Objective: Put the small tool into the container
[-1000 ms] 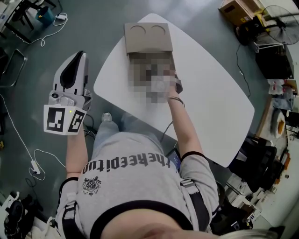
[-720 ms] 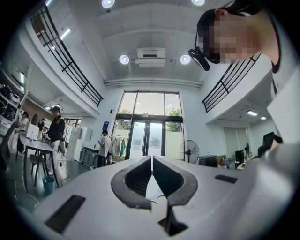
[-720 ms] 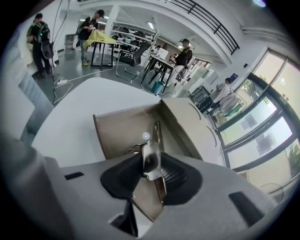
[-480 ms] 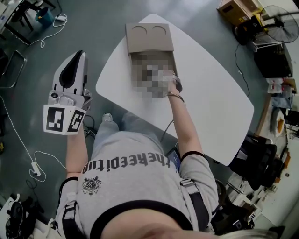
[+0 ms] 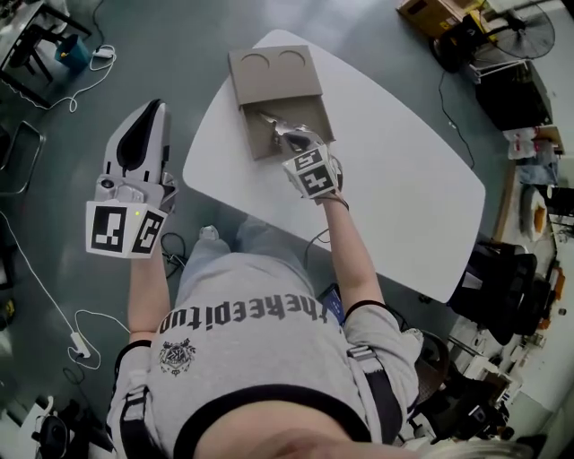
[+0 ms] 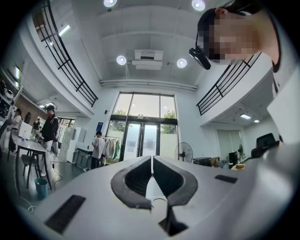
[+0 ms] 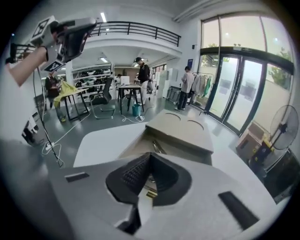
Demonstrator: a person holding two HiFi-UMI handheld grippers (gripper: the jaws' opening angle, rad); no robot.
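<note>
A brown cardboard container (image 5: 273, 76) lies on the white table (image 5: 404, 179); its lid has two round cut-outs and its near part is open. A small silvery tool (image 5: 272, 120) lies inside the open part. My right gripper (image 5: 296, 141) hovers over that open part, its jaws shut with nothing between them. In the right gripper view the shut tips (image 7: 150, 155) point at the tool (image 7: 157, 147) inside the container (image 7: 180, 129). My left gripper (image 5: 152, 105) is held off the table's left side, shut and empty. It points upward at the building's ceiling in the left gripper view (image 6: 152, 161).
The floor (image 5: 108, 54) around the table carries cables and a power strip (image 5: 81, 342). Boxes and a fan (image 5: 529, 22) stand at the far right. In the gripper views, people, desks (image 7: 124, 91) and chairs stand well away.
The right hand has stayed at the container's open part, where a mosaic patch hid the gripper before. The tool now shows lying in the container. The left gripper has not moved.
</note>
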